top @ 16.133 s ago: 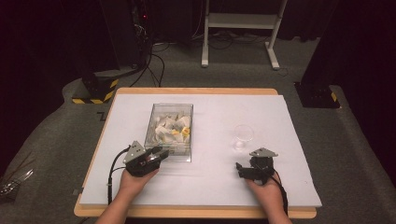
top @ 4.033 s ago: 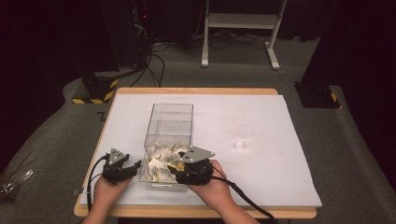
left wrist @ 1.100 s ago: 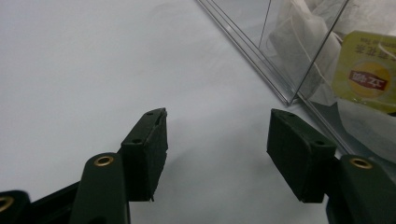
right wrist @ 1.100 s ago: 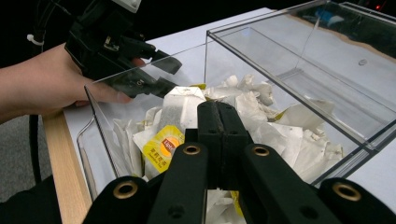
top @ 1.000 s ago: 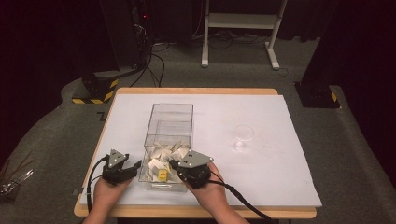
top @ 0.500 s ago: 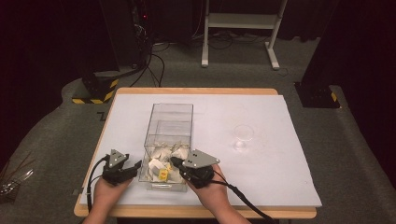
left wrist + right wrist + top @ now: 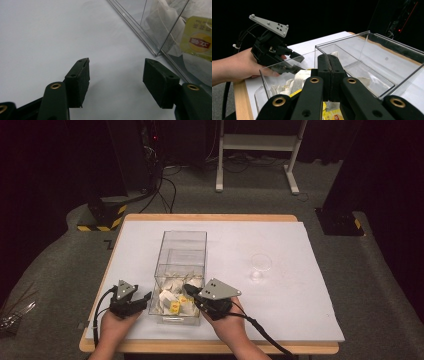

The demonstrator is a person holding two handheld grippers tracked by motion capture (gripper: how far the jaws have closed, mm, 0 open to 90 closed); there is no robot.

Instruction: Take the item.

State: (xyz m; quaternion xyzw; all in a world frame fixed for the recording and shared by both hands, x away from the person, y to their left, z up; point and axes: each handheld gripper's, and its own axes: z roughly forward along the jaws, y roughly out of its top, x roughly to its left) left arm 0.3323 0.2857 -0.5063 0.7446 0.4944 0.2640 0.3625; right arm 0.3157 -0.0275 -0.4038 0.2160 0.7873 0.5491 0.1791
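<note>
High view: your right gripper reaches over the clear box, jaws pressed together; whether they pinch a tea bag is hard to tell. Your left gripper rests just beside the box's left wall, jaws apart and empty.

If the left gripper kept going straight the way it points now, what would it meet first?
Most likely the near corner of the clear plastic box of tea bags; the left gripper, open, has bare white table ahead before that.

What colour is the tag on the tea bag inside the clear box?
Yellow tag with a red logo, best seen in the left gripper view.
</note>
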